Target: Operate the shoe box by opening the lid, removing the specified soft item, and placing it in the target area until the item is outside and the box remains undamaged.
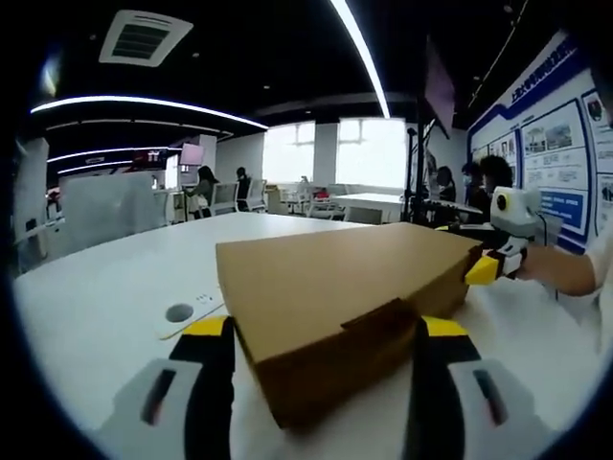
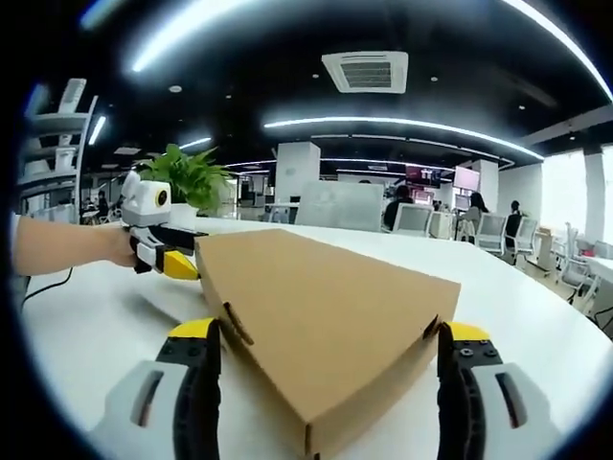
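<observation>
A brown cardboard shoe box [image 1: 335, 268] lies on the white table [image 1: 105, 287] with its lid closed. A lid tab [image 1: 378, 316] faces me in the left gripper view. My left gripper [image 1: 321, 331] is open, its yellow-tipped jaws straddling the box's near end. At the box's far right end the right gripper [image 1: 484, 270] comes in, held by a hand. In the right gripper view the same box [image 2: 316, 287] sits between the jaws of my right gripper [image 2: 330, 335], which is open and close to both sides. The left gripper [image 2: 177, 264] touches the box's far left corner there.
A round cable port with a flap [image 1: 182, 313] is set into the table left of the box. A potted plant [image 2: 187, 177] stands behind the left gripper. Office chairs, desks and seated people fill the background. A poster wall [image 1: 556, 163] runs along the right.
</observation>
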`<control>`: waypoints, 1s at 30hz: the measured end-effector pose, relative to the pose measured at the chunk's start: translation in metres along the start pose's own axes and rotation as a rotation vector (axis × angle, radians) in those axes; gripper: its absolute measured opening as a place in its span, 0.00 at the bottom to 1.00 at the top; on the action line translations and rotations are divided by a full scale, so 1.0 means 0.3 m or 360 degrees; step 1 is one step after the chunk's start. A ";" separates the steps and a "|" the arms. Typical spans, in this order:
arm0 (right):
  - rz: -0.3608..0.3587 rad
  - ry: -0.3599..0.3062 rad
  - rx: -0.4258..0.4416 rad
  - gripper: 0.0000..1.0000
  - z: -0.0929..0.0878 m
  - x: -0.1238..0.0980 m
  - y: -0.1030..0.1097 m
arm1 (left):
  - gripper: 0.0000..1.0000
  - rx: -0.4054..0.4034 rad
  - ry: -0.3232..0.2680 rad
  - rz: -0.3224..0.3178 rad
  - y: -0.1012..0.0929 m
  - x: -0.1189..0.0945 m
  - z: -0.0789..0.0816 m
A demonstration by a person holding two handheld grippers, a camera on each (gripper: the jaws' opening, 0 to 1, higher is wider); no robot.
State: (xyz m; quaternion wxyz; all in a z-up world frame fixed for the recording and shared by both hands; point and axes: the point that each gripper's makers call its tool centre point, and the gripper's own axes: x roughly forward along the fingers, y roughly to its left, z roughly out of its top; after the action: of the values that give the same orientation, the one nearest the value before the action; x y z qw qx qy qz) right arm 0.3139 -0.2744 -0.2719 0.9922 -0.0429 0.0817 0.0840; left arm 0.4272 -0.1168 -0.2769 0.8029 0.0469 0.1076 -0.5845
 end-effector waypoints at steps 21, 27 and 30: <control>0.0062 0.0026 0.0016 0.92 0.003 -0.002 -0.008 | 0.78 -0.0023 -0.0016 0.0065 -0.026 -0.009 -0.002; 0.0077 -0.0005 0.0018 0.91 -0.002 0.000 -0.015 | 0.78 -0.0029 -0.0016 0.0089 -0.044 -0.015 -0.004; 0.0077 -0.0011 0.0027 0.90 0.000 0.001 -0.016 | 0.78 -0.0030 -0.0009 0.0100 -0.043 -0.017 -0.005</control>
State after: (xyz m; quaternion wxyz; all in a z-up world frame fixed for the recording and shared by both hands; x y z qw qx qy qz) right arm 0.3151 -0.2790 -0.2716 0.9905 -0.0323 0.0801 0.1073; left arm 0.4132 -0.1159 -0.2766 0.8215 0.0410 0.1092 -0.5581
